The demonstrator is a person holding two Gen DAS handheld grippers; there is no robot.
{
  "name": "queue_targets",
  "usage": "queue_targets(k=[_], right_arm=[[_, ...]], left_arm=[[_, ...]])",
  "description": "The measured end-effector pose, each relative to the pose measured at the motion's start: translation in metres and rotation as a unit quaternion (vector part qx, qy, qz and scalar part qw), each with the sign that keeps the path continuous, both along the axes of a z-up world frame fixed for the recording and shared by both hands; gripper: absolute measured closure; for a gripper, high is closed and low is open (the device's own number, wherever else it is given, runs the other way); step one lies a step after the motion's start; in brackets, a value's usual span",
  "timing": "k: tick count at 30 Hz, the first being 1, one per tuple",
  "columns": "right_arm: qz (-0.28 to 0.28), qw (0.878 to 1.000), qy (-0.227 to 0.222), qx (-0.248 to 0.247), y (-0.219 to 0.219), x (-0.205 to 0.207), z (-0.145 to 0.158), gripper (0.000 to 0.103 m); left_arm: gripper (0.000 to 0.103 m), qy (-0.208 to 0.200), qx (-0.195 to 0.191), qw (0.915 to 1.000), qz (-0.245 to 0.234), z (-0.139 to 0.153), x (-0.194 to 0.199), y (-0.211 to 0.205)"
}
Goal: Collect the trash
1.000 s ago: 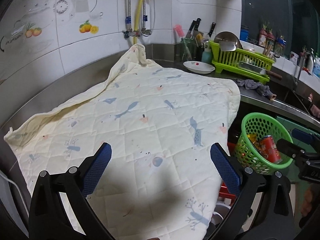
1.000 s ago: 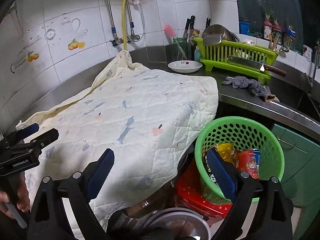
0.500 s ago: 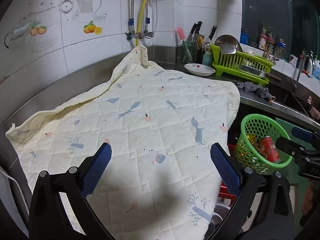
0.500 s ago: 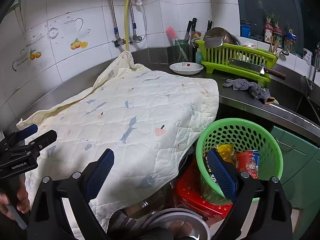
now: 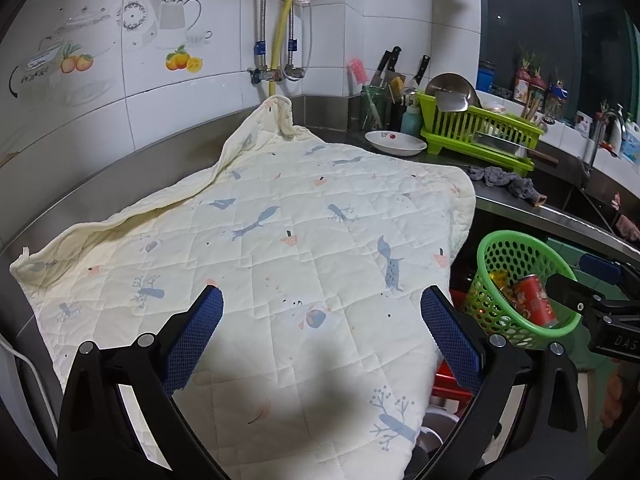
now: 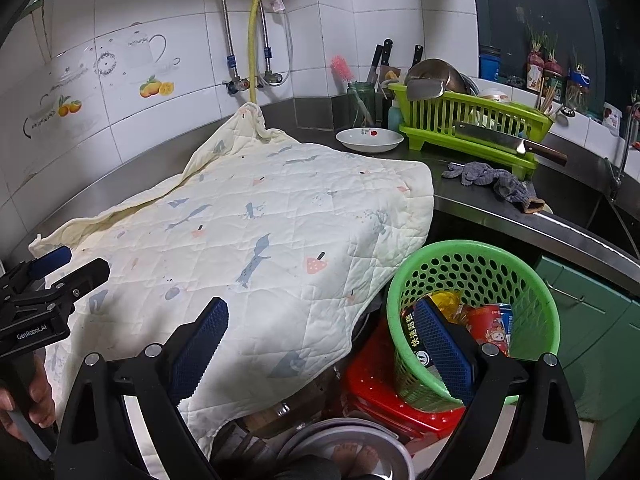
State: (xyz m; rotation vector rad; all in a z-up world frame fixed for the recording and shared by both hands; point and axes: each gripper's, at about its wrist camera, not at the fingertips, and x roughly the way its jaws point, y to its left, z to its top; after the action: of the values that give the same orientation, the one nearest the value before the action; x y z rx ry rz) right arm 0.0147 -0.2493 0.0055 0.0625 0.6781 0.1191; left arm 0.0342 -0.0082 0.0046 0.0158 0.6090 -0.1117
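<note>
A: Left wrist view – left tongs (image 5: 320,320) spread wide, blue pads apart, nothing btwn them, hanging over the cream quilted cloth w/ blue bird print (image 5: 280,232) that covers the steel desk (image 5: 560,208).

B: Right wrist view? Right tongs (image 6: 320,332) also released & empty; one blue pad (image 6: 440,348) sits in front of the green perforated plastic basket (image 6: 500,264), the other over the cloth edge.

A: Trash location?

B: Inside the basket, at 4 o'clock from the cloth, below desk level. Red drink can (image 6: 490,328), yellow crinkled wrapper (image 6: 448,300), dark-green packet w/ printed characters (image 6: 412,340). Basket rests on a red plastic stool or crate (image 6: 372,384); can't tell which.

A: From my side the can (image 5: 534,300) leans tilted against the basket wall (image 5: 500,248), right tongs' black body just beside it at 3 o'clock.

B: Desk beyond the cloth: white shallow dish (image 6: 370,140) at 12, lime-green dish rack (image 6: 472,124) at 1, cleaver w/ wooden handle (image 6: 508,140) across the rack front, grey rag (image 6: 492,180) near it. Person's hand (image 6: 36,400) grips the left tool at 8 o'clock.
</note>
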Motion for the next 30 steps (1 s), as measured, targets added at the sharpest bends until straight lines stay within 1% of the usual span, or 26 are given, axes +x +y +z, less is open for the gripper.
queue_targets(k=[13,30], right_arm=[[-0.007,1.000,-0.013,-0.006,-0.0002,-0.0034,0.0059,0.012],[-0.003,1.000,-0.013,-0.009,0.0021,-0.0025,0.0066,0.012]], left_arm=[[0.005,-0.014,-0.004,0.9999,0.006,0.0035,-0.0030,0.0005],[0.005,-0.015,-0.004,0.9999,0.003,0.0042,-0.0009,-0.0020]])
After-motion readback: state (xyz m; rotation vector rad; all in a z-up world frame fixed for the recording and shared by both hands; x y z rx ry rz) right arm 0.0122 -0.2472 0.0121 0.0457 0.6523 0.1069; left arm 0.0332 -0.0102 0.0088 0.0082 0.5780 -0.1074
